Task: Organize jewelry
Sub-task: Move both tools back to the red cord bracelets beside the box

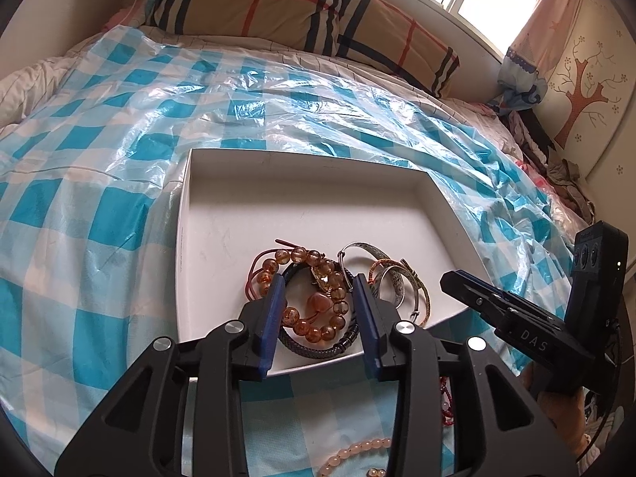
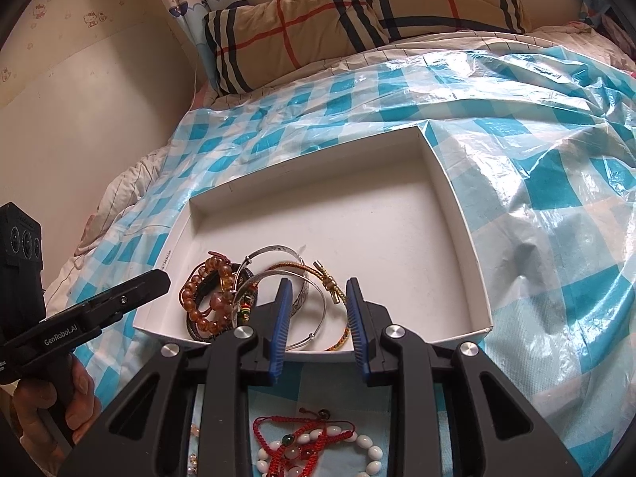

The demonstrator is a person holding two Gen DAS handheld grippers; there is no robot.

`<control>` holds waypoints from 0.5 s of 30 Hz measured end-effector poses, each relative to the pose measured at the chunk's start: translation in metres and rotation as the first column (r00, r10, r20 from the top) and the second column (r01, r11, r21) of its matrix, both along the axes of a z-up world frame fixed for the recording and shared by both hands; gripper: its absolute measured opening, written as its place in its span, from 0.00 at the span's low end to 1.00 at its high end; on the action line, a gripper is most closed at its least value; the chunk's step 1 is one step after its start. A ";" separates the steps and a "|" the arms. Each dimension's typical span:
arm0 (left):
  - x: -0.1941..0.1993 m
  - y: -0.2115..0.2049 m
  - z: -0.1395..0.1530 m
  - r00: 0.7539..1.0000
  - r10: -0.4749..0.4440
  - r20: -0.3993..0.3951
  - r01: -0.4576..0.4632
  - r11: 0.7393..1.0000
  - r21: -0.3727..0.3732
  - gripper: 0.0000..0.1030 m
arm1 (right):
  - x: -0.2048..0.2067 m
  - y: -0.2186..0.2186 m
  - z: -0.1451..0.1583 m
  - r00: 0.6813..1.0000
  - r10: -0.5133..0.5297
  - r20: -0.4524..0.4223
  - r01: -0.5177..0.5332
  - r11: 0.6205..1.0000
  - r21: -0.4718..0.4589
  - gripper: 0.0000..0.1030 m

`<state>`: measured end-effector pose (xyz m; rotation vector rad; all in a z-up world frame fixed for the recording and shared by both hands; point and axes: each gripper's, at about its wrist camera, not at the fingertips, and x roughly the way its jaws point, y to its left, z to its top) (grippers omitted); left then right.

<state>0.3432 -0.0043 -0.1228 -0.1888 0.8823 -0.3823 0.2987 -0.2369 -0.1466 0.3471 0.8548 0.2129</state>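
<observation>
A shallow white box lies on the checked plastic sheet. In its near corner lie an amber bead bracelet, a dark braided band, silver bangles and an orange cord bracelet. My left gripper is open and empty above the amber beads. My right gripper is open and empty above the silver bangles. Outside the box, near me, lie a red cord bracelet, white beads and pink beads.
The blue-and-white checked plastic sheet covers a bed. A plaid pillow lies at the head. Walls and a curtain stand behind. Clothes are piled at the right.
</observation>
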 end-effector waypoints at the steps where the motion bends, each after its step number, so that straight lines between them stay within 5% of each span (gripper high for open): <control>1: -0.002 0.000 0.000 1.000 0.000 0.001 0.000 1.000 0.004 0.33 | -0.001 -0.001 0.001 1.000 0.000 0.001 0.000 1.000 0.000 0.27; 15: -0.042 0.005 0.012 0.999 -0.026 0.023 0.025 0.998 0.052 0.39 | -0.039 -0.007 0.002 0.999 0.029 -0.045 -0.029 1.000 -0.011 0.27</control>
